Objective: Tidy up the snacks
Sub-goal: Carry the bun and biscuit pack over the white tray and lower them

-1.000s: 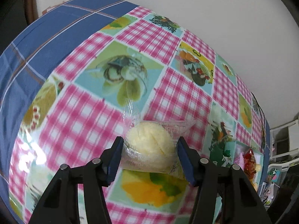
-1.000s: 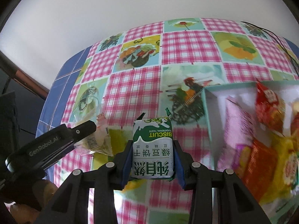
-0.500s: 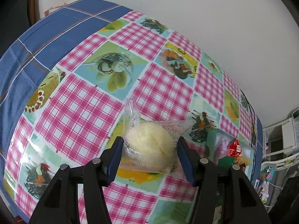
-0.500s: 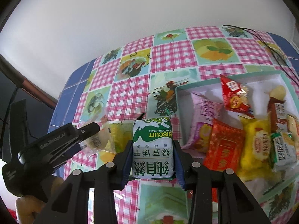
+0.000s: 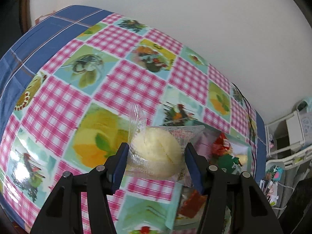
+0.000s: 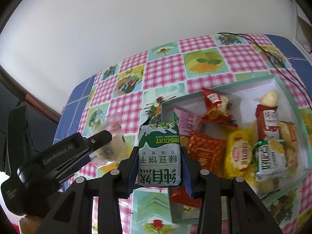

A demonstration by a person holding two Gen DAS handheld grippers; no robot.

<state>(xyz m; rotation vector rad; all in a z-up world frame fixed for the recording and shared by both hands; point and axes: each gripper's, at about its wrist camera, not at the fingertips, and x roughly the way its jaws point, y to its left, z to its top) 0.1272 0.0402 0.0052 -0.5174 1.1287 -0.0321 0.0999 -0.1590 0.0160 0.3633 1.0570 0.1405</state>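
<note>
My left gripper (image 5: pixel 156 156) is shut on a pale yellow bun in a clear wrapper (image 5: pixel 158 153), held above the tablecloth just left of the box. My right gripper (image 6: pixel 159 159) is shut on a green and white biscuit pack (image 6: pixel 159 156), held above the left edge of the teal-rimmed white box (image 6: pixel 280 89). The box holds several snacks: a red triangular pack (image 6: pixel 216 109), a yellow pack (image 6: pixel 240 153), a red bar (image 6: pixel 267 120). The left gripper (image 6: pixel 58 156) with its bun (image 6: pixel 109 148) shows at the left of the right wrist view.
The table wears a pink-check and fruit-print cloth (image 5: pixel 126 83) with a blue border (image 5: pixel 39 39). A white wall stands behind. A black cable (image 6: pixel 273 54) lies past the box. A white rack (image 5: pixel 288 136) stands off the table's right end.
Both grippers have risen and moved right toward the box with their snacks. More of the box and its contents has come into both views.
</note>
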